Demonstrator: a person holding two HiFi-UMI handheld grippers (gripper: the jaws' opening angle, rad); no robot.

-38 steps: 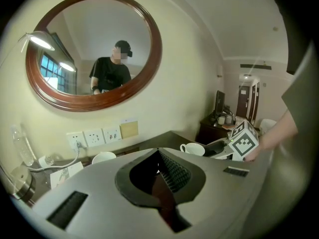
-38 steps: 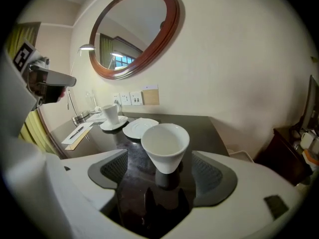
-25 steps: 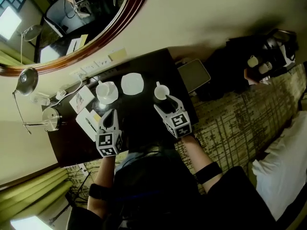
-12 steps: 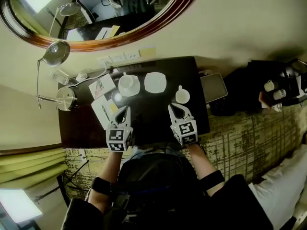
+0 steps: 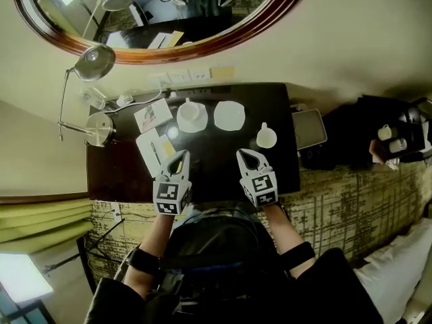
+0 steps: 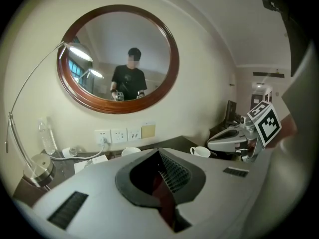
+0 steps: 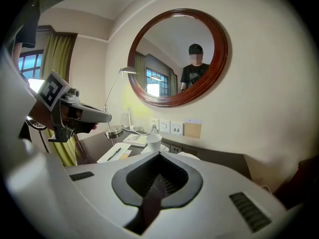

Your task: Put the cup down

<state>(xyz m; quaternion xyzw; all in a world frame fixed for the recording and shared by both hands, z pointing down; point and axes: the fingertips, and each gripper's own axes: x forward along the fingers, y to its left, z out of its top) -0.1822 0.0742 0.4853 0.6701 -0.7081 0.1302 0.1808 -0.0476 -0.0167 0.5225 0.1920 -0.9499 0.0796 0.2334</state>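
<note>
The cup point(image 5: 266, 138) stands free on the counter point(image 5: 209, 164), right of centre. My right gripper point(image 5: 244, 155) and left gripper point(image 5: 179, 156) have jaws together, empty. I judge the set-down done.

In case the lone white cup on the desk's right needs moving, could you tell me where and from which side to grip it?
Probably its near rim: the cup stands upright, mouth open, with its small handle turned toward the wall. The right gripper, shut and empty, could open and come from the person's side, one jaw inside, one outside.
</note>
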